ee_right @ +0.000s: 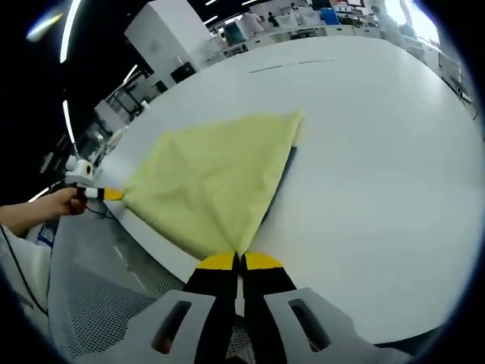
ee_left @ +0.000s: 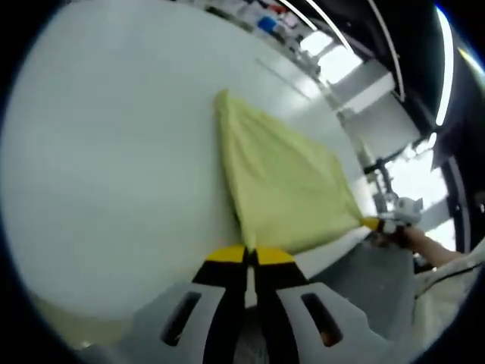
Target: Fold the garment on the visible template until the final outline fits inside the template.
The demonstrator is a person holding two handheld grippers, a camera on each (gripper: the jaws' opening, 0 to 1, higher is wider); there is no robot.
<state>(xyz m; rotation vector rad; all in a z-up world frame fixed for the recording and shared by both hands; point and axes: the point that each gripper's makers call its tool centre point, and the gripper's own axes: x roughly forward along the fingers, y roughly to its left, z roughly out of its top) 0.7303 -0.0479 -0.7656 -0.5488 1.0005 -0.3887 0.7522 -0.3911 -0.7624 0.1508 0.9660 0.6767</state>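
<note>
The thin yellow garment (ee_right: pixel 216 186) looks light and limp (likely to sag), stretched over the white table (ee_right: pixel 379 152) between the left gripper (ee_left: pixel 250 255) and right gripper (ee_right: pixel 239 261), each clamped on a corner.

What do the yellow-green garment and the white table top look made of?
Garment: soft matte woven cloth, seemingly thin; it shows creases and pulls taut between the shut jaws. Table: smooth hard white surface, laminate or painted board perhaps, with a faint sheen.

White table (ee_right: pixel 394 152) bare around garment (ee_right: pixel 216 178) — open passage
</note>
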